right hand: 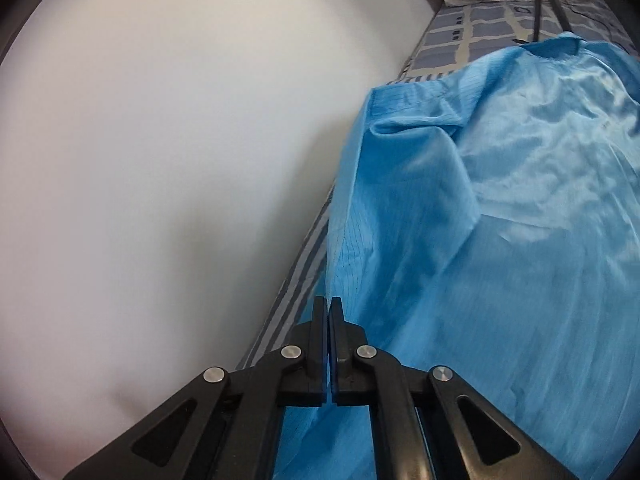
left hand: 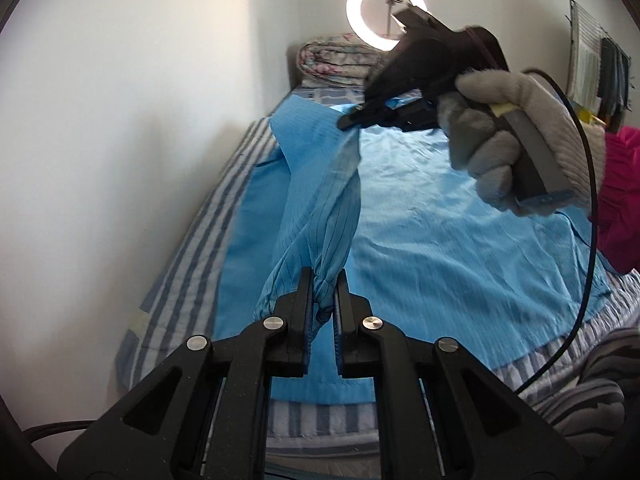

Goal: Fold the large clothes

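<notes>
A bed against a white wall, lit by a ring lamp.

The wall [left hand: 120, 120] fills the left of both views, plain and white. The bed [left hand: 192, 240] runs along it, covered by a blue-and-white striped sheet [right hand: 292, 280]. At the upper centre of the left view a folded floral quilt [left hand: 332, 60] lies at the bed's far end, with a glowing ring lamp [left hand: 384, 14] above it. Cloths hang on a rack [left hand: 596, 68] at the upper right.

A lit ring light [left hand: 385, 14] glares above the bed [left hand: 192, 240]; fisheye edges darken and curve, nearby wall softly blurred.
</notes>
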Tool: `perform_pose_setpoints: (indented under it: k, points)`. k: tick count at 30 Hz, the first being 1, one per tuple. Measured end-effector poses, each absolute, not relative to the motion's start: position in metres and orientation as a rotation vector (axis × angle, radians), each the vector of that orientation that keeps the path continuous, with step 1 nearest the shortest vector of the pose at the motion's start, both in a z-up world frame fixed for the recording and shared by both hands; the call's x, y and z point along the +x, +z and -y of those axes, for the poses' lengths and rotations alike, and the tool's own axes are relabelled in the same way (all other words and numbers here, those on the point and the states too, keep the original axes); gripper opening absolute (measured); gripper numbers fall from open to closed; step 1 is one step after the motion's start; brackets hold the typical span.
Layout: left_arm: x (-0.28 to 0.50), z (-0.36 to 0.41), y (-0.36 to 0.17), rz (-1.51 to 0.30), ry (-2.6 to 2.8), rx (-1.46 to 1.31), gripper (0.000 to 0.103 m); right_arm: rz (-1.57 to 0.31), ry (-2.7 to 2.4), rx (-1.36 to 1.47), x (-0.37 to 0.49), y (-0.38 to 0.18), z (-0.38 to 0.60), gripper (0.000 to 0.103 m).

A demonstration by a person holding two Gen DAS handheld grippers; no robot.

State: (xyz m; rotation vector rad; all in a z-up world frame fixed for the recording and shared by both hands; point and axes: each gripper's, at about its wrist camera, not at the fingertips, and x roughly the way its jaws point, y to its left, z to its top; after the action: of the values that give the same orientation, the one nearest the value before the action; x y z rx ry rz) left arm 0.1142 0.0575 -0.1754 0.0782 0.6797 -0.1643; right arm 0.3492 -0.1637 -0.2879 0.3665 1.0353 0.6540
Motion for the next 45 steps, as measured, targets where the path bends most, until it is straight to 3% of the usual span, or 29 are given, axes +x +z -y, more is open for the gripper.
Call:
perform_pose_setpoints:
  k: [7, 9, 11, 17, 19, 22, 23, 24, 26, 36, 42, 45]
  points:
    - [0.099, -0.046, -0.177, -0.714, -0.234, 0.085, 0.010, -1.141, 0.522, 0.512, 0.310, -0.350, 0.241, 0.000]
    - [0.095, -0.047, -0.178, -0.733, -0.248, 0.081, 0.021, -1.185, 0.519, 0.526, 0.306, -0.361, 0.247, 0.000]
    - [0.088, -0.045, -0.179, -0.744, -0.264, 0.073, 0.045, -1.218, 0.512, 0.481, 0.299, -0.367, 0.245, 0.000]
    - [0.060, -0.061, -0.169, -0.750, -0.303, 0.026, 0.062, -1.307, 0.524, 0.248, 0.285, -0.368, 0.214, 0.000]
    - [0.058, -0.076, -0.164, -0.756, -0.282, -0.013, 0.063, -1.317, 0.517, 0.165, 0.288, -0.367, 0.206, 0.000]
    - [0.063, -0.098, -0.167, -0.782, -0.227, -0.097, 0.063, -1.287, 0.534, 0.083, 0.287, -0.350, 0.199, 0.004]
    - [0.066, -0.106, -0.169, -0.792, -0.217, -0.134, 0.063, -1.260, 0.538, 0.044, 0.283, -0.339, 0.196, 0.010]
    - [0.070, -0.112, -0.172, -0.803, -0.216, -0.171, 0.063, -1.235, 0.539, 0.016, 0.277, -0.329, 0.193, 0.027]
    - [0.080, -0.121, -0.181, -0.832, -0.221, -0.217, 0.063, -1.174, 0.539, -0.043, 0.279, -0.311, 0.187, 0.036]
    - [0.109, -0.124, -0.223, -0.929, -0.224, -0.315, 0.063, -0.990, 0.553, -0.123, 0.314, -0.265, 0.173, 0.036]
    - [0.120, -0.122, -0.241, -0.967, -0.266, -0.350, 0.046, -0.972, 0.558, -0.112, 0.360, -0.258, 0.146, 0.036]
    - [0.124, -0.121, -0.249, -0.984, -0.262, -0.352, 0.025, -0.977, 0.551, -0.126, 0.386, -0.263, 0.128, 0.036]
